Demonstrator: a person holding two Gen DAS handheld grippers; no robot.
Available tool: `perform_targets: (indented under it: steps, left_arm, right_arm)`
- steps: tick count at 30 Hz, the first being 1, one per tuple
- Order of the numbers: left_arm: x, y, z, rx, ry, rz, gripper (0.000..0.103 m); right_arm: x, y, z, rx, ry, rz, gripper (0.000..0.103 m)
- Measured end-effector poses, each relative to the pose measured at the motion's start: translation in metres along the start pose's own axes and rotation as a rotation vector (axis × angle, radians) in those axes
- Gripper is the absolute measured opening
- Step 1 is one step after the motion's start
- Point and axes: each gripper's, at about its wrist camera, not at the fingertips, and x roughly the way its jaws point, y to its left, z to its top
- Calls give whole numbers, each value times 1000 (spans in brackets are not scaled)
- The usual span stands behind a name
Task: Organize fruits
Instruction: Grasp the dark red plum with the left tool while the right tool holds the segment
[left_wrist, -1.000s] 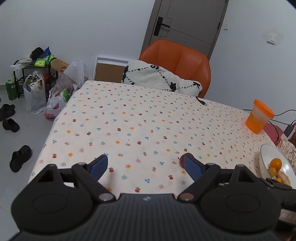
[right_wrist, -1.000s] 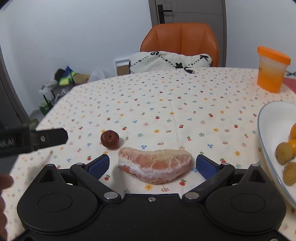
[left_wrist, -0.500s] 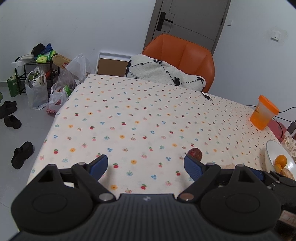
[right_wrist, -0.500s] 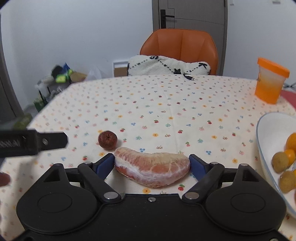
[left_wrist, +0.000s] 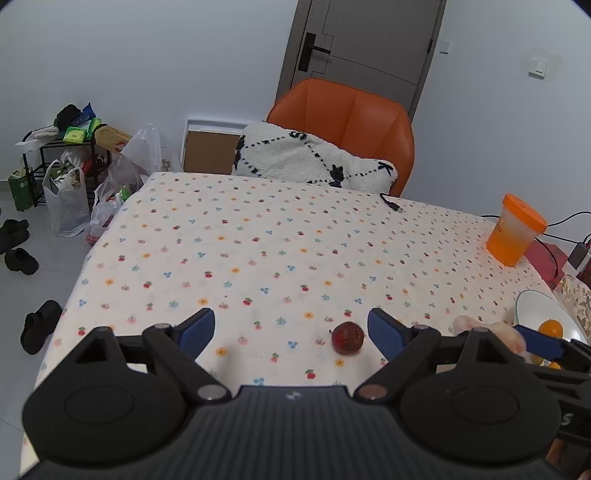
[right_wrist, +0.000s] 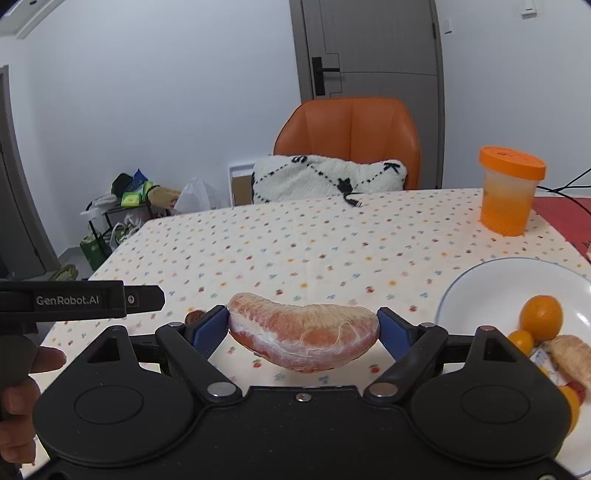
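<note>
pinching the pomelo segment (right_wrist: 303, 338) end to end, right fingers (right_wrist: 210, 328) — left fingers (left_wrist: 195, 329) spread wide, seemingly empty.

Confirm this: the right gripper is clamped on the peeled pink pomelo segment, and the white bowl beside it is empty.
Not empty. The right wrist view shows the white bowl holding an orange and other fruit. The right gripper is indeed clamped on the peeled pink pomelo segment.

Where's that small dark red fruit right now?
The small dark red fruit lies on the flowered tablecloth in the left wrist view, just inside the open left gripper's right finger.
</note>
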Motion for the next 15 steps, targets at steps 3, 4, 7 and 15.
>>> perform_targets:
  steps: [3, 4, 7, 15]
  left_arm:
    - [3, -5, 1, 11, 2, 2, 89]
    - [4, -7, 1, 15, 2, -1, 89]
    - [10, -16, -1, 35, 6, -1, 88]
    - [26, -35, -8, 79, 32, -8, 67]
  right_arm:
    - [-5, -7, 3, 6, -12, -3, 83]
    - [-7, -9, 4, 7, -16, -5, 83]
    - [-12, -15, 5, 16, -29, -6, 83]
    - [-25, -34, 2, 45, -44, -15, 84]
